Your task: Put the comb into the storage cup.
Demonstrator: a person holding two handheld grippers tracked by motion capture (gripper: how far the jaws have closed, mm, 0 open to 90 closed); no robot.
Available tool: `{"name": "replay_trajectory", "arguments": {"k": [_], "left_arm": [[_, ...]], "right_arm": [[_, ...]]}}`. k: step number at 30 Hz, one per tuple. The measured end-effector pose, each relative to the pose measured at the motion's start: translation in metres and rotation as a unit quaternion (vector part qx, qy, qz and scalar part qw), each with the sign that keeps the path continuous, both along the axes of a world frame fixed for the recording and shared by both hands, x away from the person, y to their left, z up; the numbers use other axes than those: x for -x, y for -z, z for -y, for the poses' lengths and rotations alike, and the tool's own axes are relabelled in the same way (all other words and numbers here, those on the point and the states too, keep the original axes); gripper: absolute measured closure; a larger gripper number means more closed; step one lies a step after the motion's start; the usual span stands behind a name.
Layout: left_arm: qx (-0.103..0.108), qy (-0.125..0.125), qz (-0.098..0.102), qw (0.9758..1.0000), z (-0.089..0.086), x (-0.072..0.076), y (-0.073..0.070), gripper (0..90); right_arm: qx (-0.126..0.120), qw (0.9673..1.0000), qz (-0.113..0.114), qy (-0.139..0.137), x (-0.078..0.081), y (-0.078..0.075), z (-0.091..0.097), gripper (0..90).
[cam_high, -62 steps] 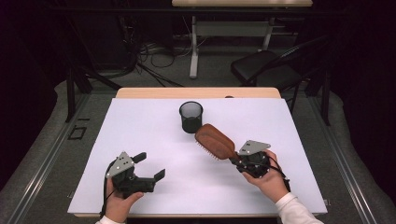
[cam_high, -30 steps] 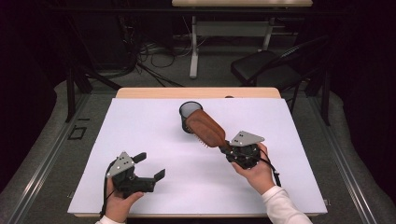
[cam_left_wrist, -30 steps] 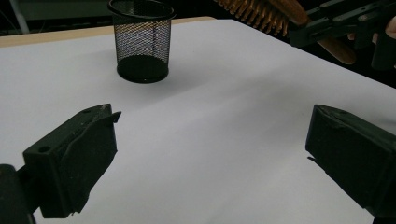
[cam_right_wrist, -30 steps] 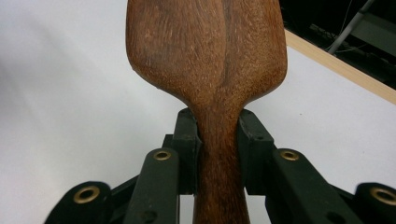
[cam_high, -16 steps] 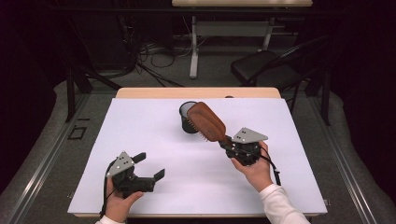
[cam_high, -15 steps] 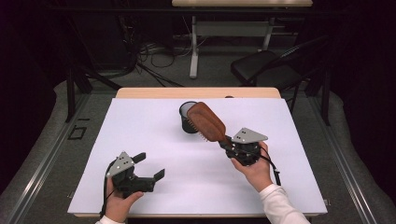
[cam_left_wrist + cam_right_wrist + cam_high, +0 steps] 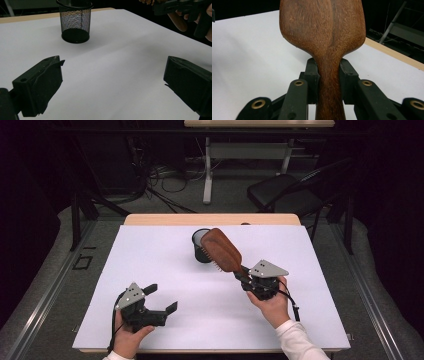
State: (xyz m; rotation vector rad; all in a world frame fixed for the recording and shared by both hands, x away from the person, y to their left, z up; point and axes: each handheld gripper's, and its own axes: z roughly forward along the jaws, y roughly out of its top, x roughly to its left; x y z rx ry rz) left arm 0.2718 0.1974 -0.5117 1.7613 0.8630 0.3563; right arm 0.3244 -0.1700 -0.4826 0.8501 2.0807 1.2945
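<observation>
A brown wooden hairbrush [image 7: 220,250] is raised off the white table, bristles facing down and left. Its head overlaps the black mesh cup [image 7: 198,251] in the high view. My right gripper [image 7: 243,276] is shut on the brush's handle; in the right gripper view the fingers [image 7: 312,75] press on the narrow neck of the hairbrush [image 7: 324,27] from both sides. My left gripper [image 7: 161,298] rests near the front left of the table, open and holding nothing. The left gripper view has its jaws wide apart, with the mesh cup [image 7: 75,21] standing farther off.
A white sheet [image 7: 150,255] covers the table, with a wooden strip [image 7: 165,219] along its far edge. A black chair [image 7: 285,192] and a desk's legs with cables stand on the floor beyond. The right hand and its gripper [image 7: 180,6] show at the top right of the left gripper view.
The right gripper has carried the brush up and to the left, from right of the cup to the cup's rim. Little differs over the last half second. The left gripper has kept still.
</observation>
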Motion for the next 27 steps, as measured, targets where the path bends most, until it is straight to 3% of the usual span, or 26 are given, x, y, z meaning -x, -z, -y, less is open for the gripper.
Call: {"name": "replay_trajectory", "arguments": {"k": [14,27], "left_arm": [[0.021,-0.004,-0.009,0.9997,0.003,-0.008,-0.013,1.8],[0.071,-0.011,-0.047,0.9963,0.001,-0.034,-0.035,1.8]], "right_arm": [[-0.01,0.9999,0.006,0.001,0.001,0.0,0.001,72.0],[-0.019,0.9998,0.007,0.002,0.003,-0.002,0.002,72.0]]}}
